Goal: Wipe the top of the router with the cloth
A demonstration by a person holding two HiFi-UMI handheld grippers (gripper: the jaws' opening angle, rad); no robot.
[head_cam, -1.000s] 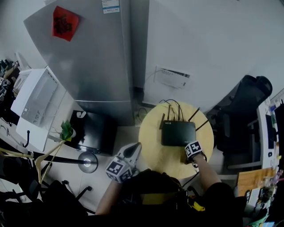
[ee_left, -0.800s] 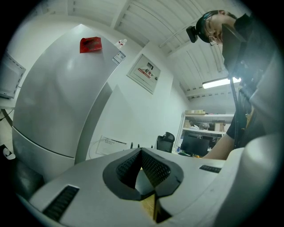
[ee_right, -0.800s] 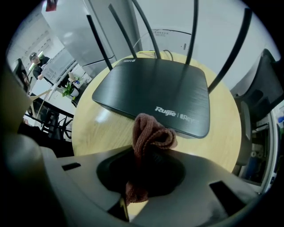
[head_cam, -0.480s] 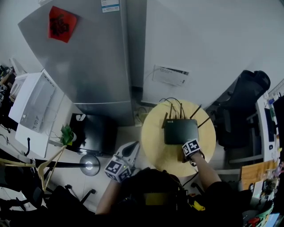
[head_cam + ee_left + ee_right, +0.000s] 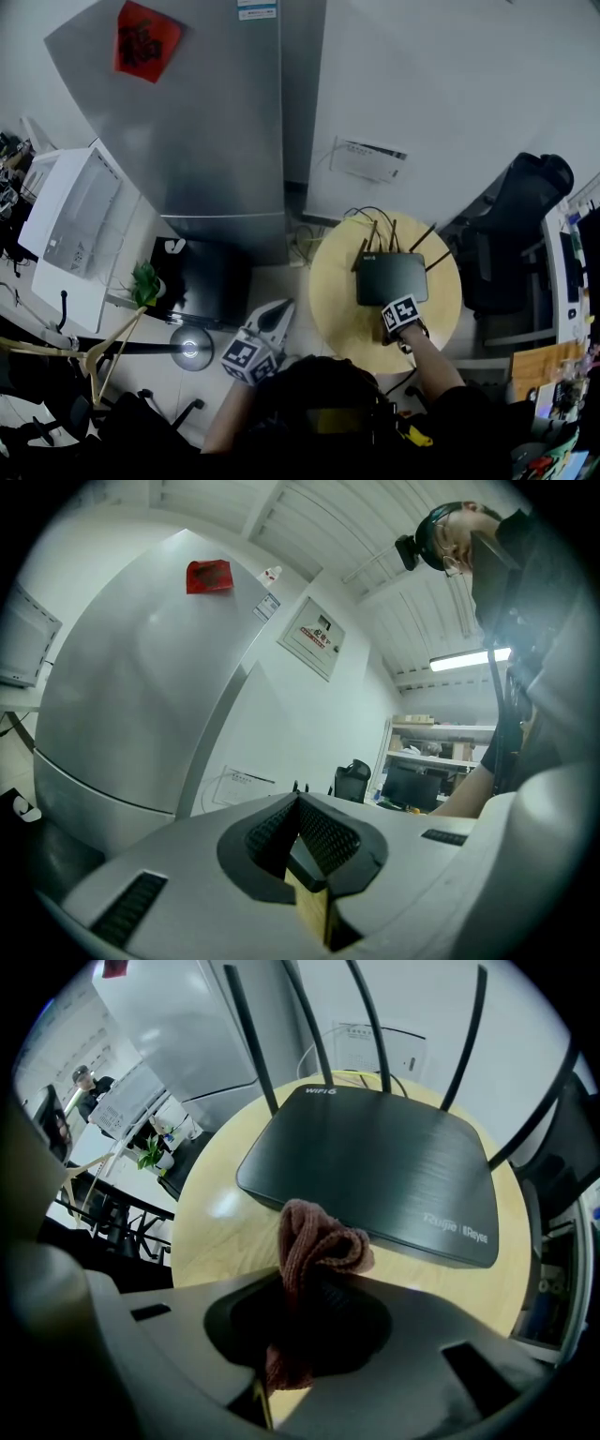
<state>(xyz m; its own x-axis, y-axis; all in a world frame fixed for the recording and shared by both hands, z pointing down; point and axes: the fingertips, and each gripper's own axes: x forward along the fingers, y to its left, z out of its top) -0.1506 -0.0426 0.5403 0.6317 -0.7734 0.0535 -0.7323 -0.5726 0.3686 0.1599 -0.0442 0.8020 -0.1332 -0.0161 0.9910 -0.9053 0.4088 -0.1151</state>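
The right gripper (image 5: 305, 1283) is clamping a bunched reddish-brown cloth (image 5: 317, 1244) in its jaws, at the lower centre of the right gripper view. The cloth's free end is hanging over the near edge of the black router (image 5: 375, 1171), which is lying flat on the round wooden table (image 5: 216, 1218) with its antennas (image 5: 373, 1026) pointing up. In the head view's lower middle, the left gripper (image 5: 277, 317) is hovering left of the table with its jaws closed on nothing.
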